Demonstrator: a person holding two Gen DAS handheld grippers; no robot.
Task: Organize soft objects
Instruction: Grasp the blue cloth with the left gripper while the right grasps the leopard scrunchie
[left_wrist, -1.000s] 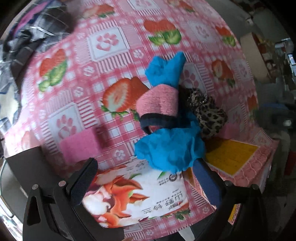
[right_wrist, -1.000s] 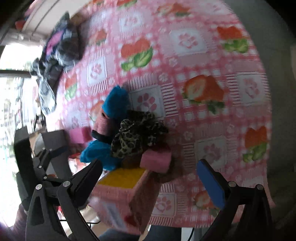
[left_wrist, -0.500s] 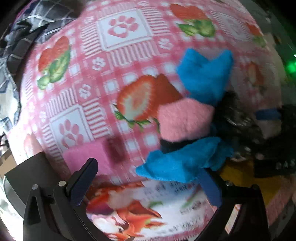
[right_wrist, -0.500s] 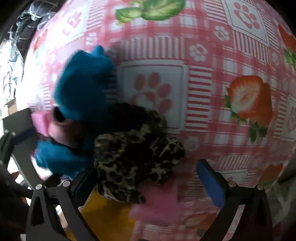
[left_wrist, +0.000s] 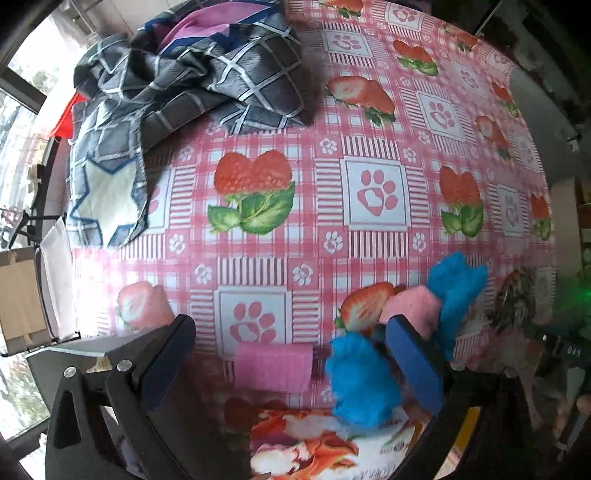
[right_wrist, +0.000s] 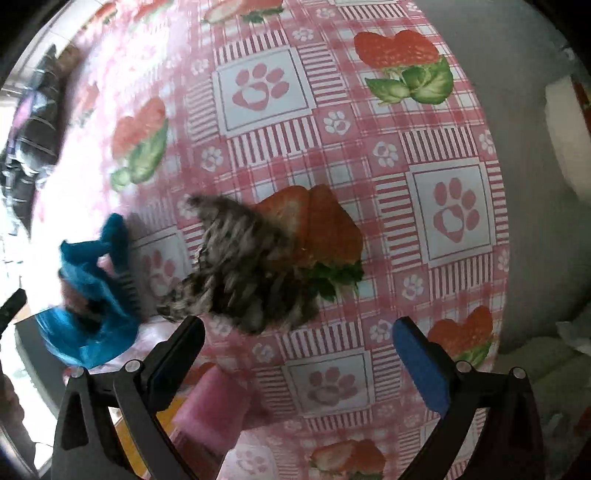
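Because both sets of jaws stand wide open with nothing between them, no soft thing is picked up yet; the left gripper (left_wrist: 291, 362) hangs low over the worktop (left_wrist: 373, 192), and the right gripper (right_wrist: 299, 354) does the same on its own side.

Right in front of the left jaws, between the two pads, lies a small pink cloth (left_wrist: 274, 366); it sits flat and folded, so it looks like the easy one to grab first. Just past the right pad of those jaws is a fluffy blue cloth (left_wrist: 362, 384) with a pink roll (left_wrist: 410, 306) tucked into it; they touch each other in one little heap, likely because the soft things are gathered in one spot to be sorted. Under the jaws, near the close edge, lies a flowery packet (left_wrist: 303, 446).

Ahead of the right jaws, a bit to their left, sits the spotted scrunchie (right_wrist: 243, 269); it is blurry, so I cannot tell whether it lies loose or is being moved. Farther left of those jaws is the same blue cloth, and a pink block (right_wrist: 210, 413) lies close beside the left pad.

Far beyond the left jaws, a big checked blanket (left_wrist: 192, 77) is bunched up at the far side; it seems pushed away so the small things have room.
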